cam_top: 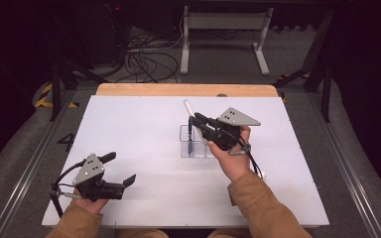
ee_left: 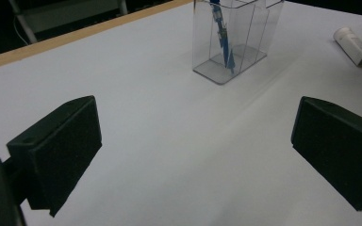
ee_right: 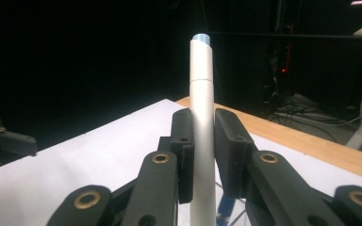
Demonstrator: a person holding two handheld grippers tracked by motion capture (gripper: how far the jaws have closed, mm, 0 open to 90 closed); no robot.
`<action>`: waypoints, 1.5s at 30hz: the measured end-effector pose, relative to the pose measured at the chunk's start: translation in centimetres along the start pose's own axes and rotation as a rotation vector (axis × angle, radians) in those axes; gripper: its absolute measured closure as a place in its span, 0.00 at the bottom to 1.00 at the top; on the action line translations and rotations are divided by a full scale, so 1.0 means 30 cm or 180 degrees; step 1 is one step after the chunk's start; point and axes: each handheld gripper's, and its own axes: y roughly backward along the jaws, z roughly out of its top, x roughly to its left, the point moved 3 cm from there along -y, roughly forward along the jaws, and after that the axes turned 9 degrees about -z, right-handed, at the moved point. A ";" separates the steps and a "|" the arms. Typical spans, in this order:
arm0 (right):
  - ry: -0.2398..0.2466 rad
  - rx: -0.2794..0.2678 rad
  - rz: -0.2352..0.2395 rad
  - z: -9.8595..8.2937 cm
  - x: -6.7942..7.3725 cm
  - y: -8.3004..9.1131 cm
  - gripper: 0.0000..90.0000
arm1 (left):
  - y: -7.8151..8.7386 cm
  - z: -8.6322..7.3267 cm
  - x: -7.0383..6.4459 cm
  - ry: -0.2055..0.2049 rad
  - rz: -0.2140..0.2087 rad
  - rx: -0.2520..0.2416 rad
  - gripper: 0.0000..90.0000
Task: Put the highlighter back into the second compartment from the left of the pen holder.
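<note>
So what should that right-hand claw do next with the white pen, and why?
Probably lower it a little further into the clear holder. The right gripper is shut on the white pen, held upright above the holder, where a blue pen already stands. The left gripper waits open, apart.

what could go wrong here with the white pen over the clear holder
The right hand-held gripper pinches the white pen mid-barrel, so it may pivot or slip. Its lower end could catch the clear holder wall or the blue pen inside, possibly tipping the light holder.
</note>
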 end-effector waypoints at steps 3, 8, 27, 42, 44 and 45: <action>0.0008 -0.0004 -0.0044 -0.003 -0.006 -0.008 0.88 | 0.000 0.000 0.000 0.0001 -0.0003 -0.0004 0.03; 0.0036 -0.0031 -0.0095 -0.007 -0.017 -0.023 0.88 | 0.000 0.000 0.000 0.0003 -0.0003 -0.0003 0.03; 0.0122 0.0058 -0.0294 -0.053 -0.041 -0.098 0.88 | -0.002 0.000 0.001 -0.0003 -0.0011 -0.0001 0.03; 0.0088 0.0161 -0.0401 -0.075 -0.043 -0.112 0.88 | -0.003 0.000 -0.002 0.0004 -0.0022 0.0004 0.03; 0.0060 0.0192 -0.0422 -0.075 -0.043 -0.109 0.86 | -0.003 0.000 -0.003 -0.0001 -0.0019 0.0009 0.03; 0.0065 0.0181 -0.0445 -0.074 -0.042 -0.105 0.83 | -0.003 0.000 -0.002 -0.0012 -0.0013 0.0003 0.03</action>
